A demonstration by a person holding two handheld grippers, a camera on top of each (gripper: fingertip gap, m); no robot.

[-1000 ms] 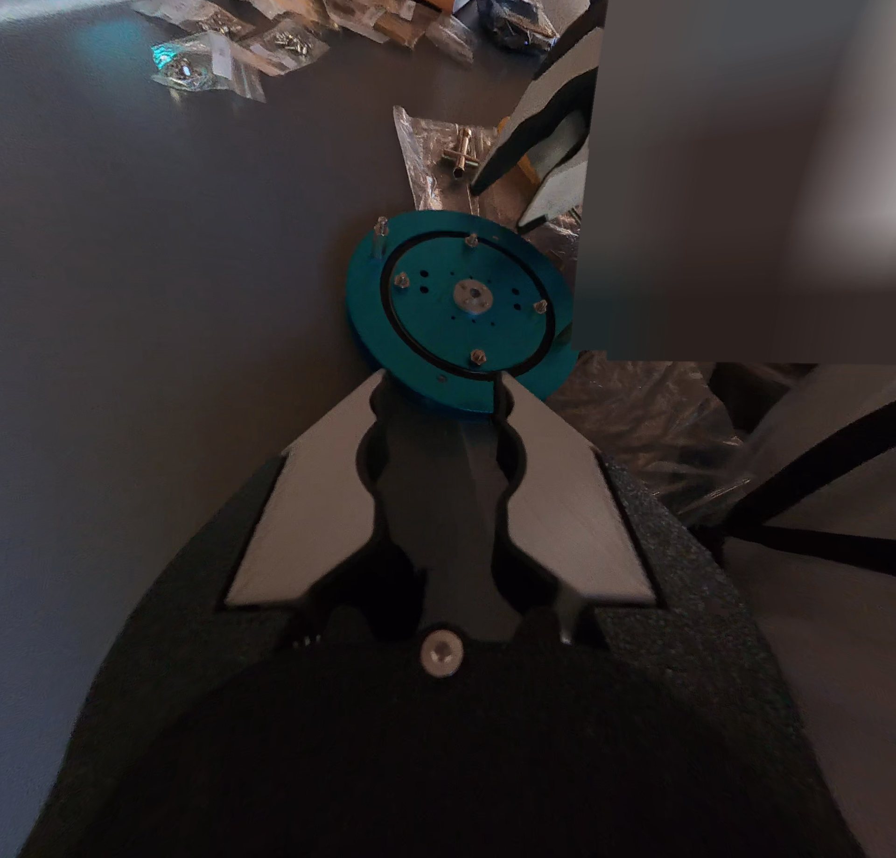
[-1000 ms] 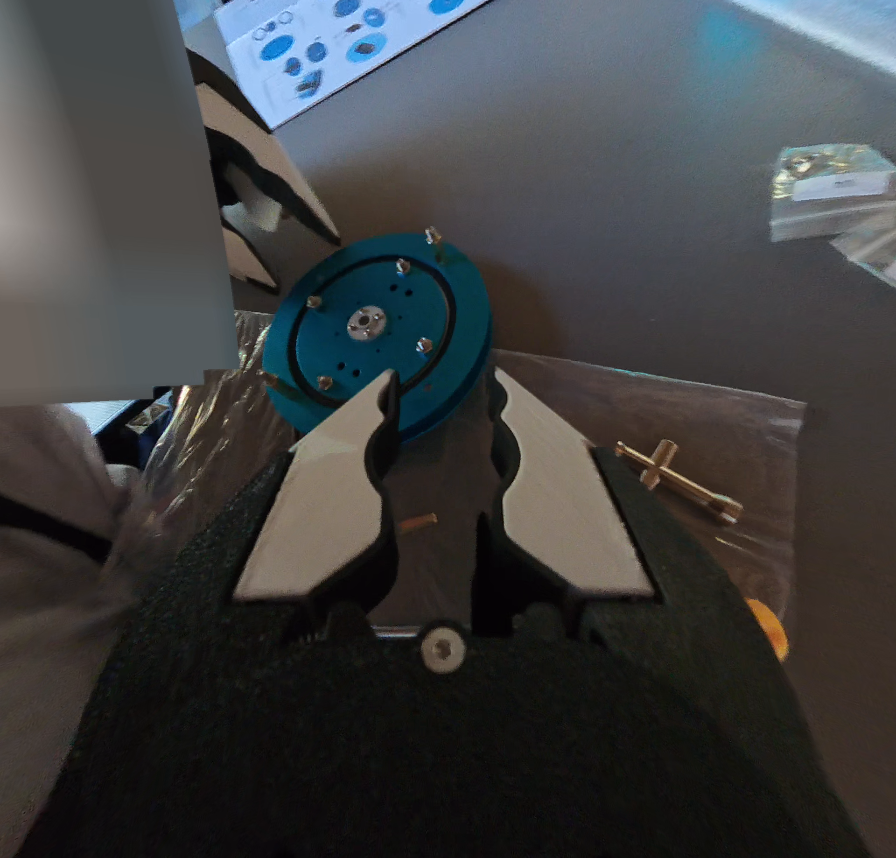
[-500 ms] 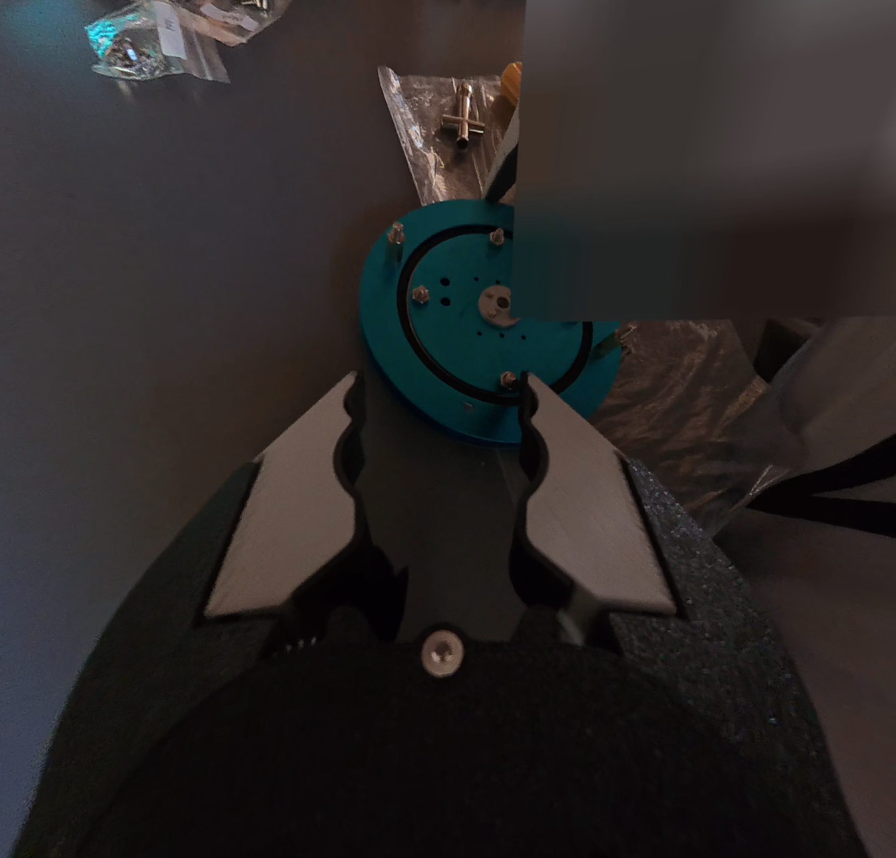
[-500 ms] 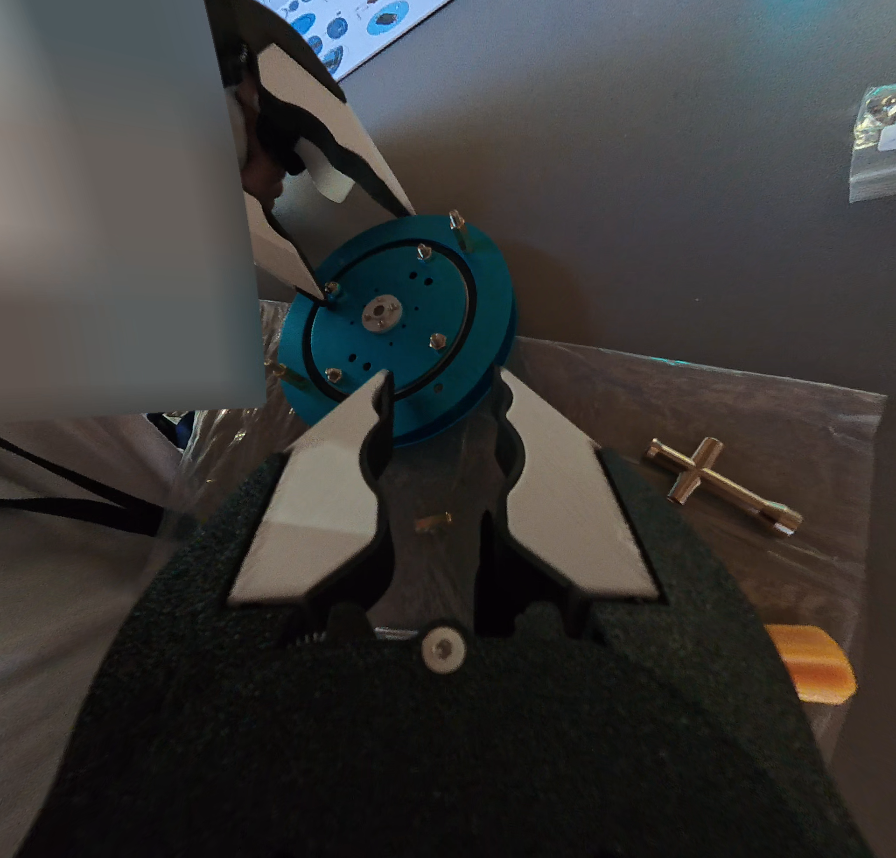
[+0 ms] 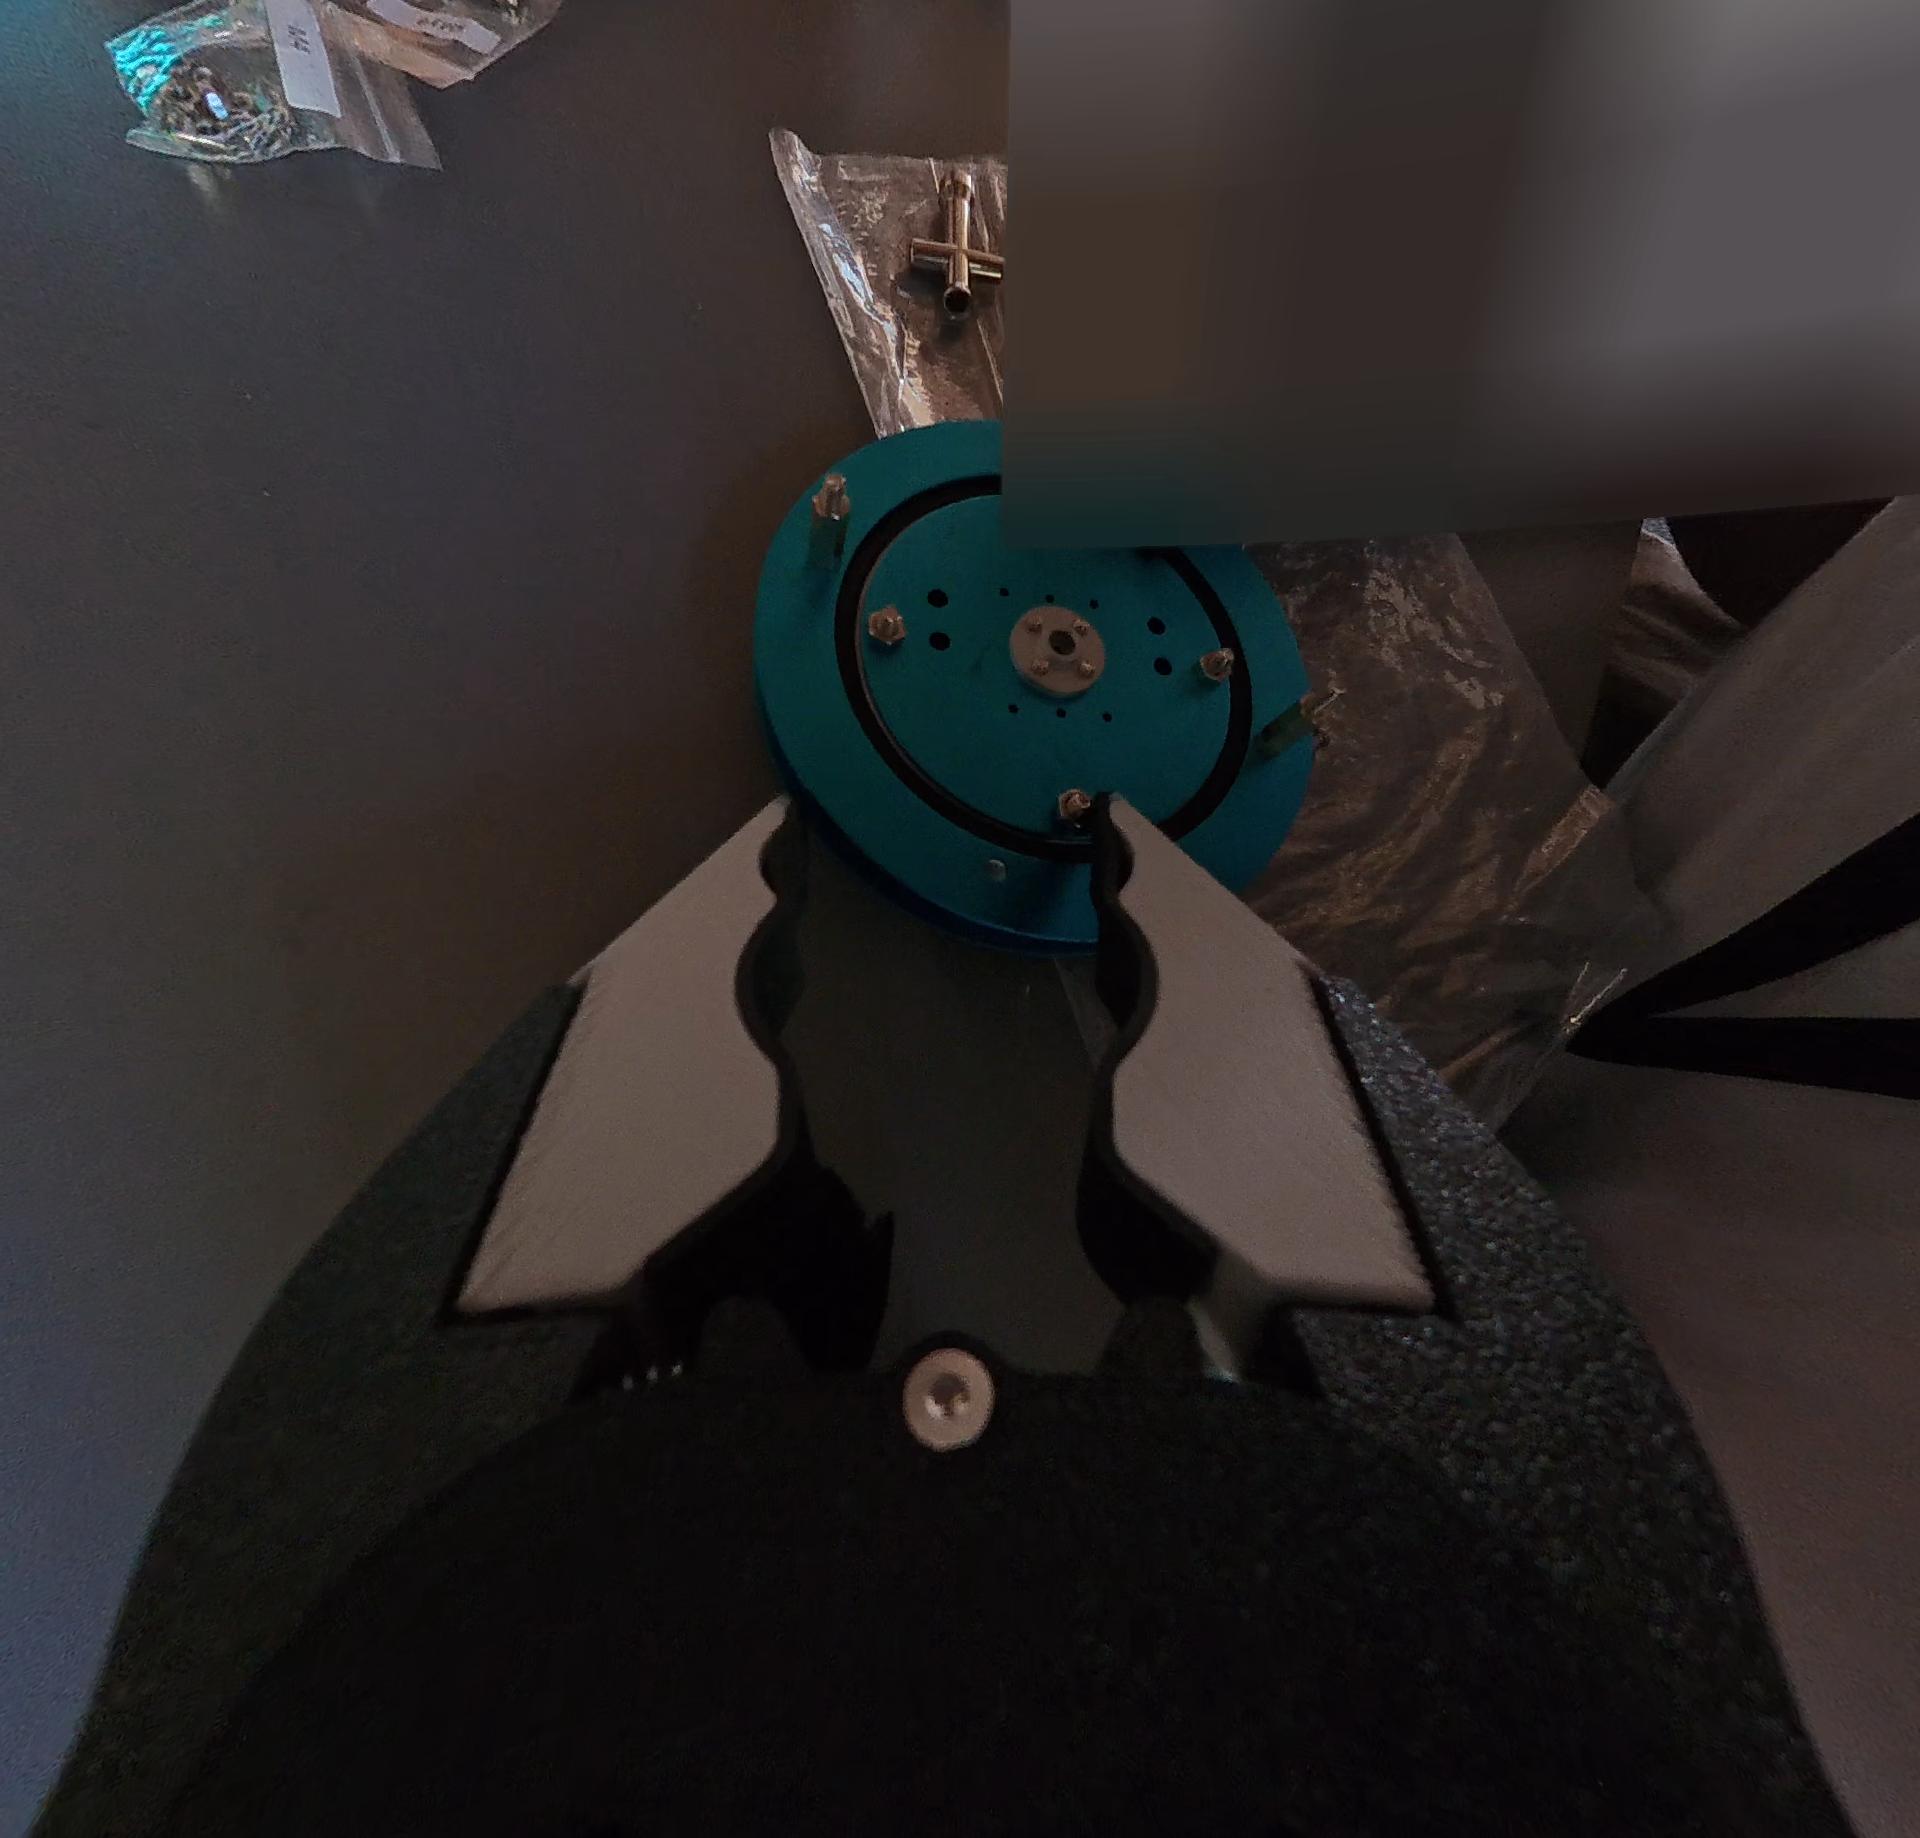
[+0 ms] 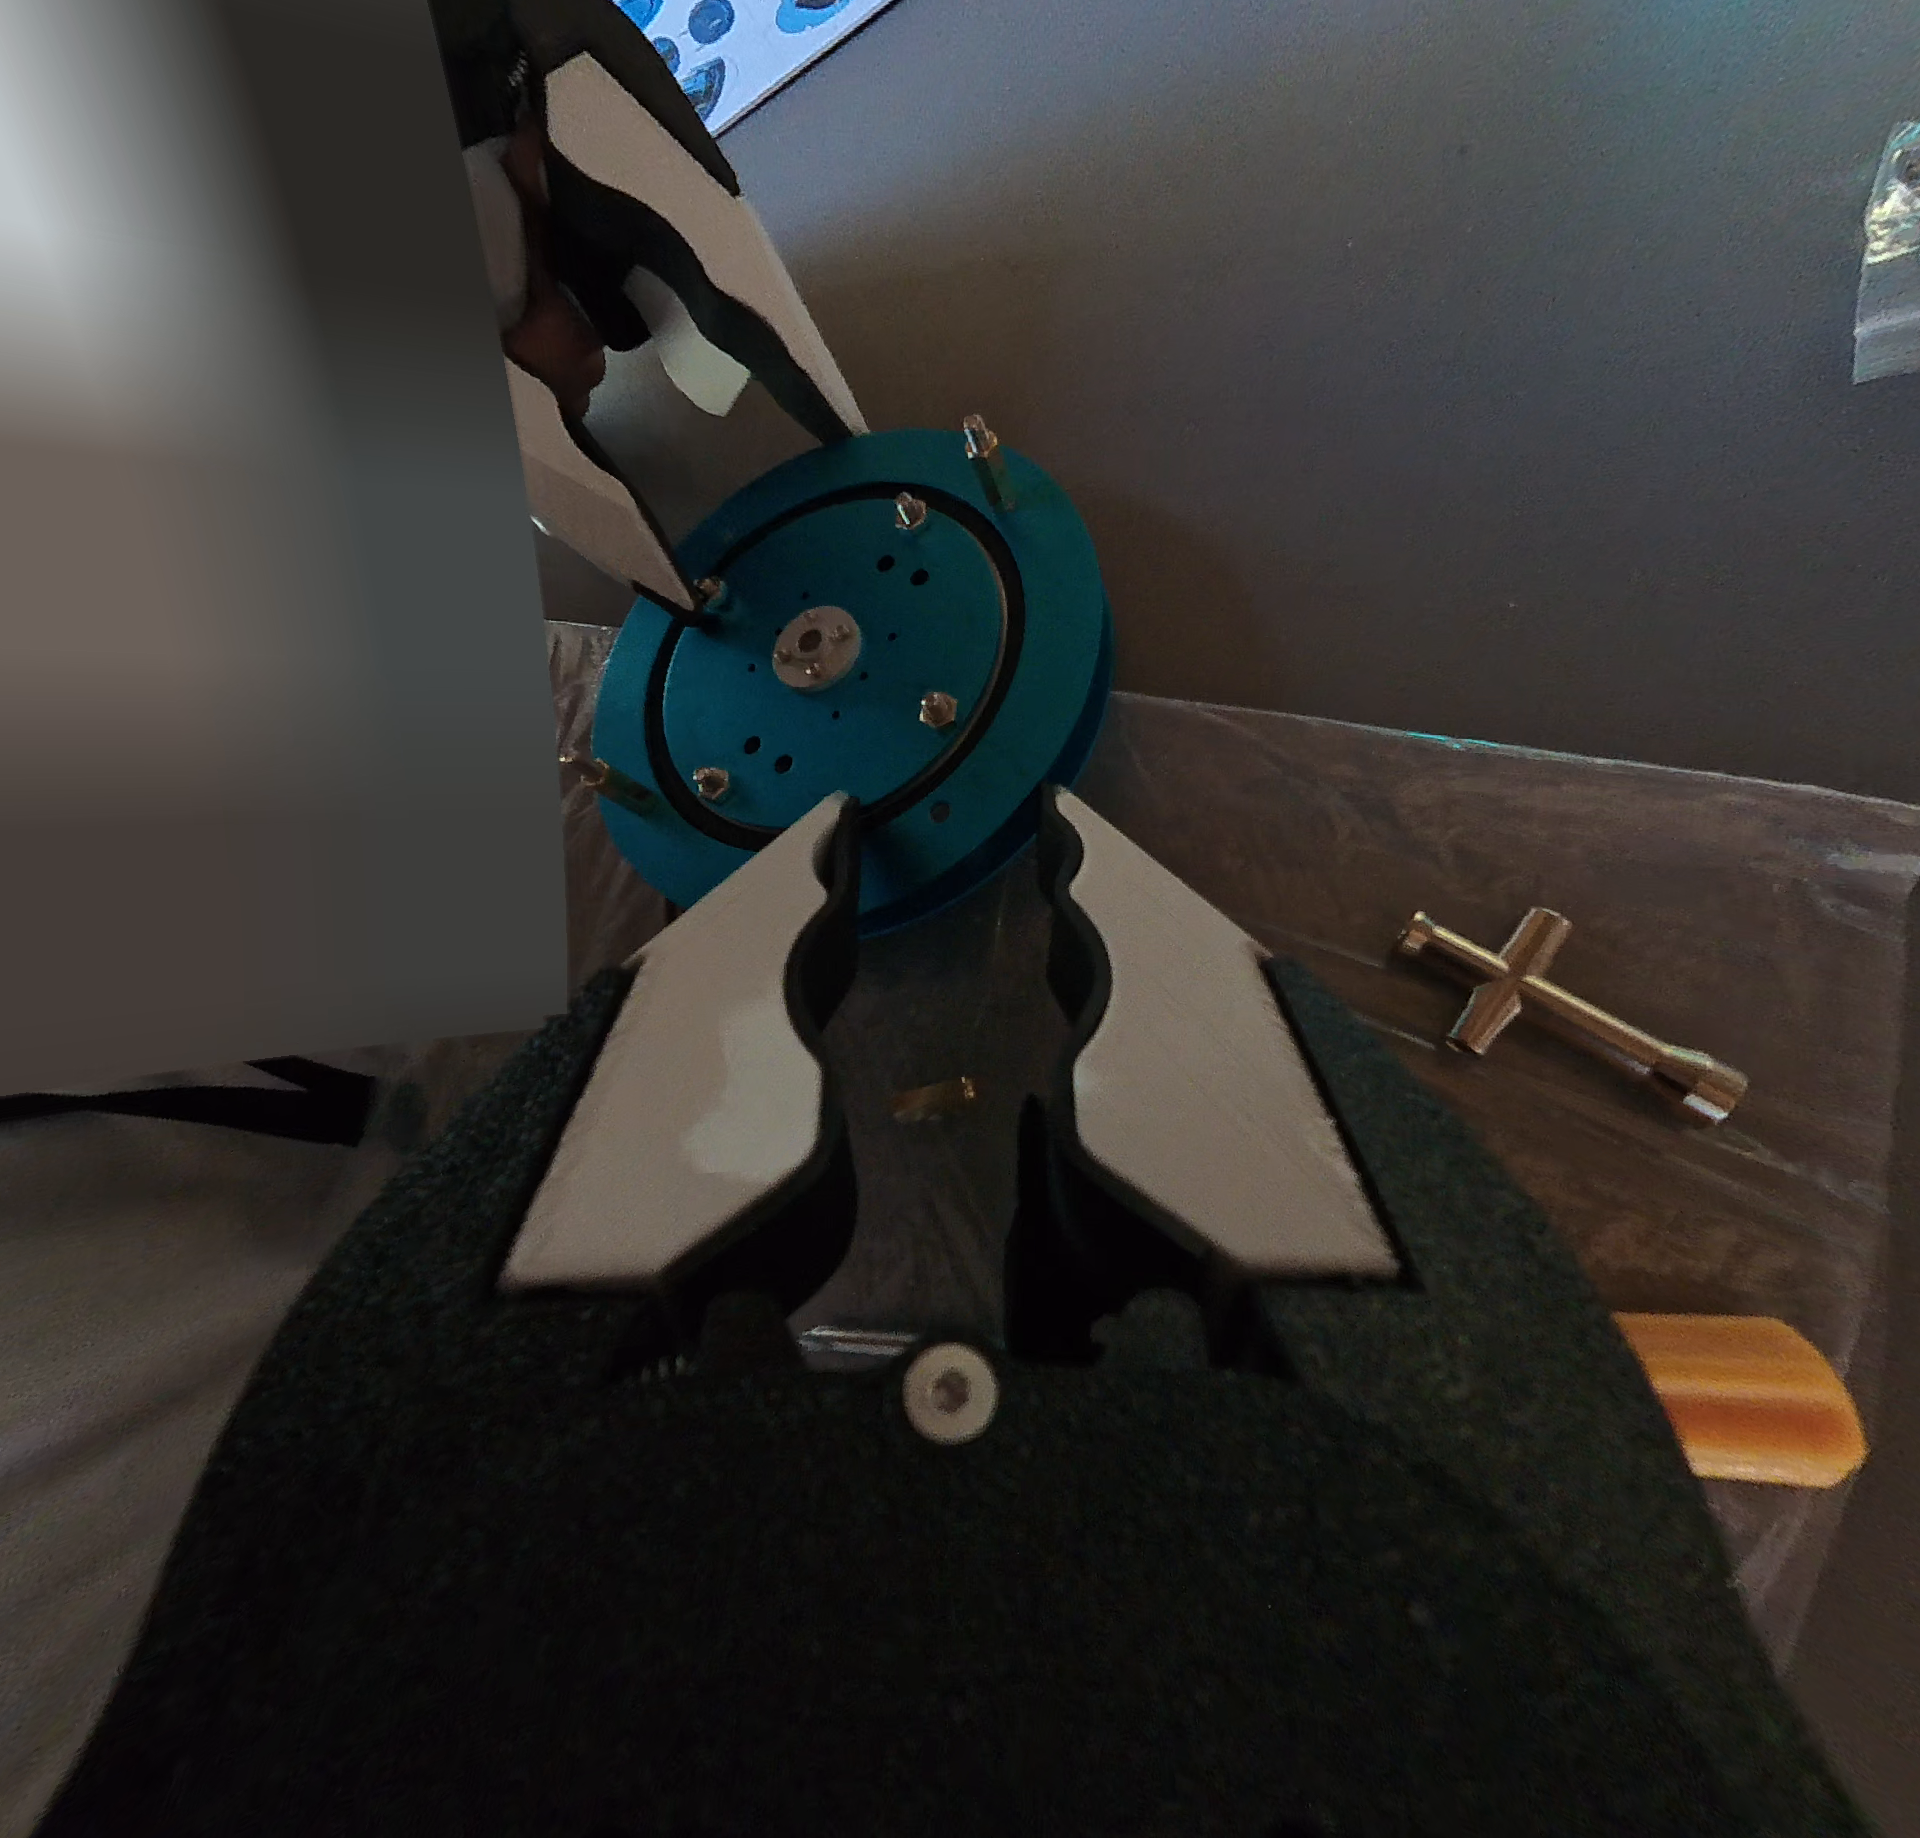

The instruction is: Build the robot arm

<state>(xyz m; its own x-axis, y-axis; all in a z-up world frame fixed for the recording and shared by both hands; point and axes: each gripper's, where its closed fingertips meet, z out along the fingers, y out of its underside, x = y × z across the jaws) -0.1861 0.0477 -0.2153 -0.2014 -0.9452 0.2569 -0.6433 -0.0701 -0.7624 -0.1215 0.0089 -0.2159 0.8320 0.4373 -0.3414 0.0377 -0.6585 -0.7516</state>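
Observation:
A blue disc (image 5: 966, 687) with a black ring (image 5: 862, 718), several nuts and two brass standoffs lies on the dark table, partly on a clear plastic bag (image 6: 1455, 853). My left gripper (image 5: 948, 809) is open and its tips straddle the disc's near rim. Its right fingertip (image 5: 1143, 853) touches the ring beside a nut. The disc also shows in the right wrist view (image 6: 852, 666), where my right gripper (image 6: 943, 801) is open with the disc's rim between its tips. The left gripper (image 6: 771, 519) reaches in there from the upper left. A loose brass standoff (image 6: 935, 1092) lies between the right fingers.
A metal cross wrench (image 6: 1538, 1019) and an orange piece (image 6: 1745, 1414) lie on the bag at right. Small bags of screws (image 5: 260, 74) sit far left. A printed sheet (image 6: 769, 12) lies beyond the disc. Grey cloth with a black strap (image 5: 1766, 957) is close by. Across from one pair of fingers to the other is roughly 8 centimetres.
My left gripper has moved in over the disc; its jaws widened, then narrowed a little, and one tip now touches the ring by a nut. The right gripper stays at the rim.

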